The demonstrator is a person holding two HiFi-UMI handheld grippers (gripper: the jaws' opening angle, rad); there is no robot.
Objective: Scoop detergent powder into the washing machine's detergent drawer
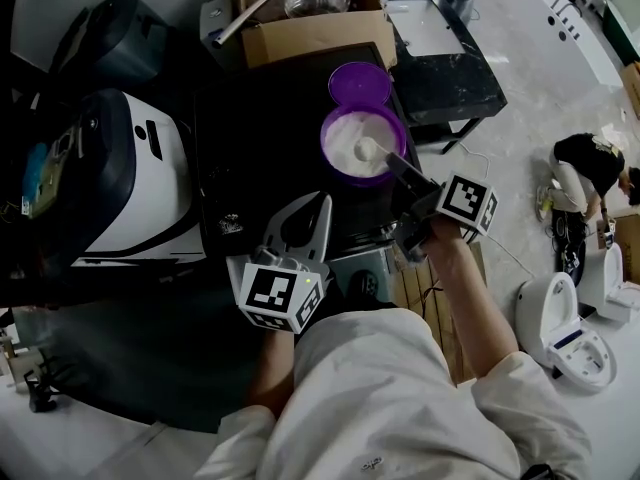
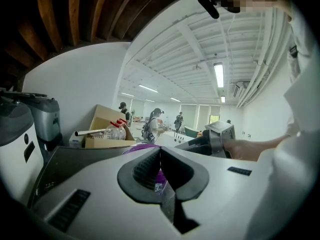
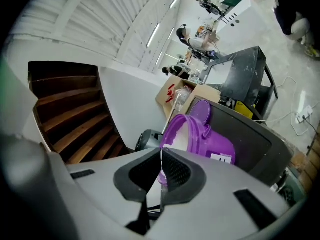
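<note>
Head view, left to right: a white appliance (image 1: 135, 183) sits beyond the left edge of the dark washing-machine top (image 1: 255, 138), and I have no use for it. My left gripper (image 1: 316, 208) hovers over the front edge of that top. Its jaws are pressed together with nothing between them, and the left gripper view only shows purple beyond the tips (image 2: 160, 151). I judge I am parking it there, out of the scoop's path but ready to steady something if needed.

To its right, near the top's right edge, stands the purple detergent tub (image 1: 336, 170). Its lid (image 1: 360, 83) is flipped back toward the rear edge, so the white powder (image 1: 345, 130) lies exposed. My right gripper (image 1: 398, 168) reaches in from the front right, clamped on the thin handle of the white scoop (image 1: 367, 150). The right gripper view shows that handle as a pale sliver pinched between the pads (image 3: 161, 156). The bowl is down in the powder, so I take this as the loading step.

I cannot pick out the detergent drawer. The grey panel (image 1: 362, 268) below the front edge may hold it.
</note>
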